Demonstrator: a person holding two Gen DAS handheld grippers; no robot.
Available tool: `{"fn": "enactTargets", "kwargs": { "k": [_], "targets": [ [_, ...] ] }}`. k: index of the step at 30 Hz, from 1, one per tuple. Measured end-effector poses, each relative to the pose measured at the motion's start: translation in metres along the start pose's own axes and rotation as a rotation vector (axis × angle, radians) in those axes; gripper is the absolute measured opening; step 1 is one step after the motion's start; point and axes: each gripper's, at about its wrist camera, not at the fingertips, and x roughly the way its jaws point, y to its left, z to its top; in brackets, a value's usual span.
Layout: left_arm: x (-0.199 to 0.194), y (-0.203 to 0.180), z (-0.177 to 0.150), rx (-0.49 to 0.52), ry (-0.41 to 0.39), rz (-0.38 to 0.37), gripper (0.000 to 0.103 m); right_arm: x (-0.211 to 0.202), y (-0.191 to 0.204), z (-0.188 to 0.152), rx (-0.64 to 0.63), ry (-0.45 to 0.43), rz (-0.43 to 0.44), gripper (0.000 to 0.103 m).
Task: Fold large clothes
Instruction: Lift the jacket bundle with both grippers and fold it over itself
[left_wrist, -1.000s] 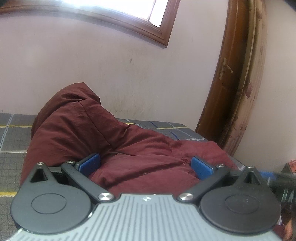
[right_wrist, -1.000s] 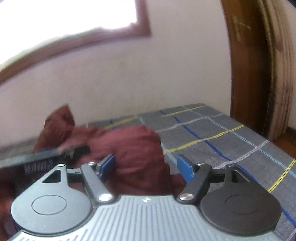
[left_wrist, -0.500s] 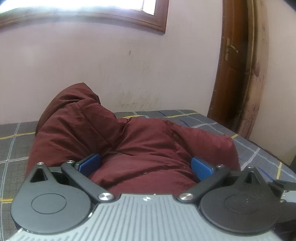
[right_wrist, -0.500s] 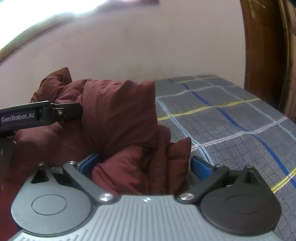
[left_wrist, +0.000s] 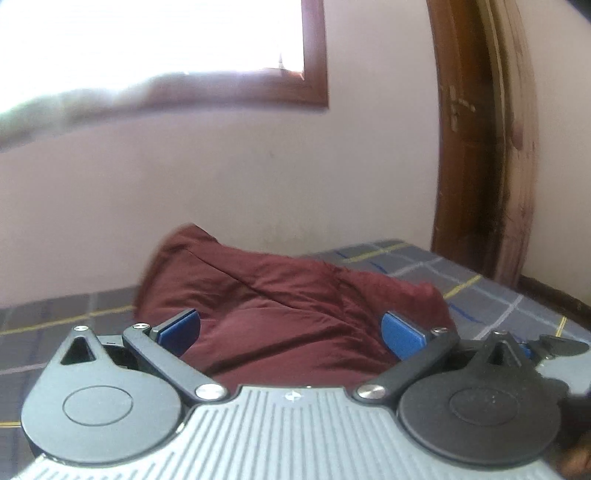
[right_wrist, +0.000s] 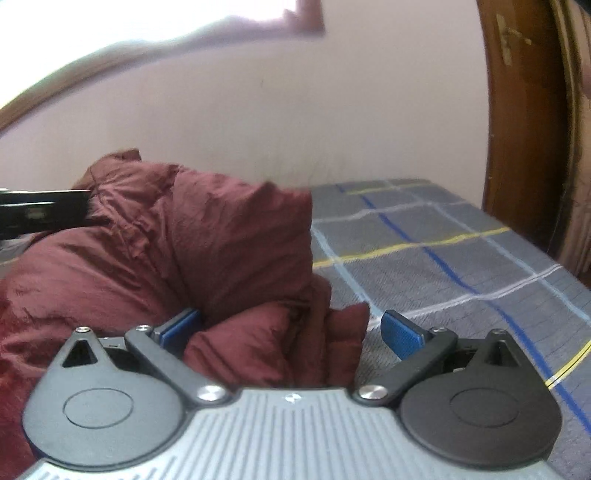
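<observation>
Lying bunched on the checked bedsheet (right_wrist: 443, 258), the maroon garment (right_wrist: 184, 251) sits against the wall. Both grippers, the left gripper (left_wrist: 291, 330) and right gripper (right_wrist: 291, 328), gape wide over the cloth, gripping nothing.

Lit by daylight from a window (left_wrist: 155, 48) at eleven o'clock, blown out to plain white in both views, its frame smeared by motion blur. Soft and hazy throughout, shadows faint on the wall (left_wrist: 258, 177). Bent by the fisheye at three o'clock, the door frame (right_wrist: 524, 129) bowed.
</observation>
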Motion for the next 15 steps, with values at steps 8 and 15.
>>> {"fn": "enactTargets", "kwargs": {
  "k": [8, 15],
  "targets": [
    [-0.046, 0.013, -0.008, -0.055, 0.028, 0.129, 0.103, -0.021, 0.007, 0.023, -0.047, -0.02, -0.018, 0.103],
    [-0.042, 0.012, -0.018, -0.071, 0.069, 0.142, 0.103, -0.043, 0.008, 0.033, -0.072, -0.055, -0.029, 0.103]
  ]
}}
